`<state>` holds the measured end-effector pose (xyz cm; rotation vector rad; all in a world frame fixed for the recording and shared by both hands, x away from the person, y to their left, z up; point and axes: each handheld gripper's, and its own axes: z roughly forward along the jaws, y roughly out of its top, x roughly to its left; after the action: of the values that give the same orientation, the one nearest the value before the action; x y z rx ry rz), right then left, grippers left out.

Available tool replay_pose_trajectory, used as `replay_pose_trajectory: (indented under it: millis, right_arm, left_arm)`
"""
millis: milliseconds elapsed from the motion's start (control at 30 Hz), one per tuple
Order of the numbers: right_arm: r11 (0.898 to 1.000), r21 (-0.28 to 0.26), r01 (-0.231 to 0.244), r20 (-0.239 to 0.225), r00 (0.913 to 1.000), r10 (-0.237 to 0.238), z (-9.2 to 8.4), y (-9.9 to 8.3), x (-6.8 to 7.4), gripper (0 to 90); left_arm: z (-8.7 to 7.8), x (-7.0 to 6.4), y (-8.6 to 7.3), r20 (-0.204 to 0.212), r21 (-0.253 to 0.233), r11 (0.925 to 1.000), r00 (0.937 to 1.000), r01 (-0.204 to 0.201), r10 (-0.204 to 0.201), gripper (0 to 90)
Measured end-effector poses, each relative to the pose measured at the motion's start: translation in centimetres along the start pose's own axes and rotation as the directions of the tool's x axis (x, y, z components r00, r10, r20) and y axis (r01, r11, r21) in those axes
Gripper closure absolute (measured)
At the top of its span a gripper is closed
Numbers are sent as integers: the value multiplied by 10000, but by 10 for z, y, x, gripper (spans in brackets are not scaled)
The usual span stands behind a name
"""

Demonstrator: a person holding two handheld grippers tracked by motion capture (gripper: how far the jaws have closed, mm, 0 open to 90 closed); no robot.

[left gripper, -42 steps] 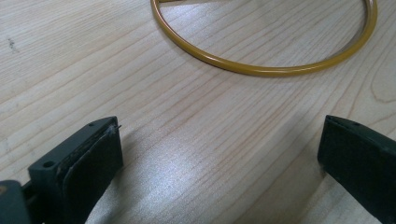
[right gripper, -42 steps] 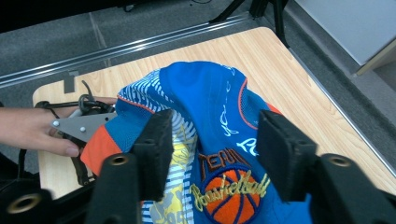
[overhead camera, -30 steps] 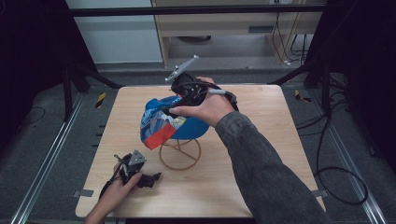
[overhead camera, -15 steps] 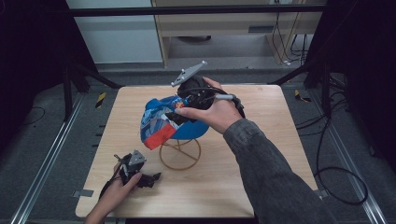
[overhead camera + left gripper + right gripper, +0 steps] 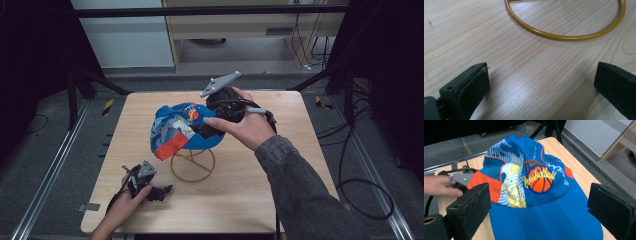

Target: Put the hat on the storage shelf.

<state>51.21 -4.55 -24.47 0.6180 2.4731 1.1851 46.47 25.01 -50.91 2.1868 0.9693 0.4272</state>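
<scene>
It looked like a lab or test room set up for recording. A small wooden table (image 5: pixel 260 200) stood in the middle of the frame on a grey carpeted floor (image 5: pixel 45 150), boxed in by black metal framing (image 5: pixel 210 10) along the top and dark stands at both sides. Metal rails (image 5: pixel 45 175) ran along the floor at lower left and lower right. Loose cables (image 5: pixel 360 195) lay at the right, and yellow-black tape (image 5: pixel 107 106) marked the floor at upper left.

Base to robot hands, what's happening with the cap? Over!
Right gripper jaws just opened, wide apart, cap between them, unpinched. Left gripper open, resting on table. Cap sits on gold wire stand. Nothing in the way.
</scene>
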Motion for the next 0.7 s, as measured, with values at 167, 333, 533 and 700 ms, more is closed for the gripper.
replay_pose_trajectory:
  millis: [167,333,533,700]
  right_arm:
    - [9999,11,-126,54,9999,126,-9,-13,-2,49]
    - [9995,-8,-322,203,9993,322,-19,-26,-7,49]
    - [9983,-77,-579,449,9973,582,-32,-42,-13,49]
    - [9968,-136,-785,606,9950,792,-41,-59,-19,46]
  left_arm:
    - [0,0,0,-9,-3,10000,10000,-6,6,0]
    - [0,0,0,-9,-4,10000,10000,-4,4,0]
    - [0,0,0,-9,0,10000,10000,-23,23,0]
    - [0,0,0,-10,-2,10000,10000,-23,23,0]
